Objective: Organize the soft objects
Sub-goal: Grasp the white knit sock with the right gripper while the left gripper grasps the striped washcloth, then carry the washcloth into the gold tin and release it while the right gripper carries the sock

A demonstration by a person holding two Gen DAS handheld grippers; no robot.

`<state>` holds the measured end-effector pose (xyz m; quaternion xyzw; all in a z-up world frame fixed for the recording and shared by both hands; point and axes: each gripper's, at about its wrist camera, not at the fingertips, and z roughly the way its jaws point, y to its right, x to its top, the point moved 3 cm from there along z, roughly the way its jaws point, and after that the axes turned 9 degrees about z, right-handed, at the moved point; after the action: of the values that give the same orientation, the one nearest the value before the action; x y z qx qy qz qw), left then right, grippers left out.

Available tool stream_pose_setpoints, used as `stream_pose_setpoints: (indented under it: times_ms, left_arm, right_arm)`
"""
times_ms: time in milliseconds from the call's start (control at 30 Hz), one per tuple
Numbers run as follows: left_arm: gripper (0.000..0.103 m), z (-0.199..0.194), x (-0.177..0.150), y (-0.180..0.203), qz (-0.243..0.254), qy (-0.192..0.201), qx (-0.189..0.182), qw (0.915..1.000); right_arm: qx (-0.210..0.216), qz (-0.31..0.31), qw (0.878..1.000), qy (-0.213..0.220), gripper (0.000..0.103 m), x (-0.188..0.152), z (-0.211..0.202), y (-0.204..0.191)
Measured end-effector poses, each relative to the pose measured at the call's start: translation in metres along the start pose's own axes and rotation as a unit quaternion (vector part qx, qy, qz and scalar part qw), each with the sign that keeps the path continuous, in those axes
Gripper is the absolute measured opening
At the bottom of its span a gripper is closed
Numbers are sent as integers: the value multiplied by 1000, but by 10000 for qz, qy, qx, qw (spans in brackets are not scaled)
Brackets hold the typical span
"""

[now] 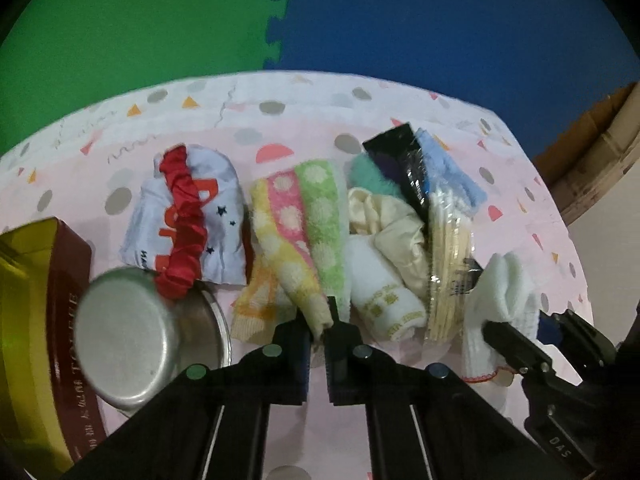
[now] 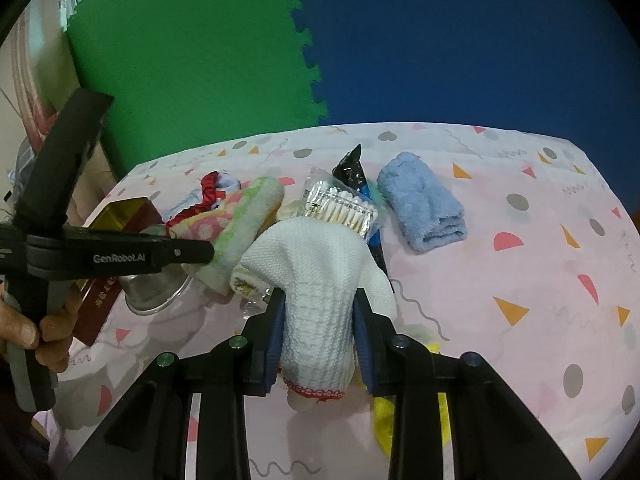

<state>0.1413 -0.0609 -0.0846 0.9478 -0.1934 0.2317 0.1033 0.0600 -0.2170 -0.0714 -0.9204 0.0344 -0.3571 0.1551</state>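
My left gripper is shut on the near end of a rolled towel striped yellow, pink and green with white dots; in the right wrist view that towel lies just past the left gripper's tip. My right gripper is shut on a white knit glove with a red cuff edge, both blue pads pressing its sides. In the left wrist view the glove stands at the right. A folded blue towel, a red scrunchie and a white printed cloth lie on the table.
A cotton swab pack, a black packet, a cream satin cloth and a small white towel crowd the middle. A metal bowl and a red-gold box sit at the left. A pink patterned cloth covers the table.
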Motion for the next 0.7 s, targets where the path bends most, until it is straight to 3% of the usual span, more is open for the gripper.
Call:
stream_pose_setpoints:
  times_ms: [700]
  left_arm:
    - [4, -120, -1, -11, 128, 767, 231, 9967]
  right_arm:
    - [-131, -117, 9995, 244, 29, -2, -25, -14]
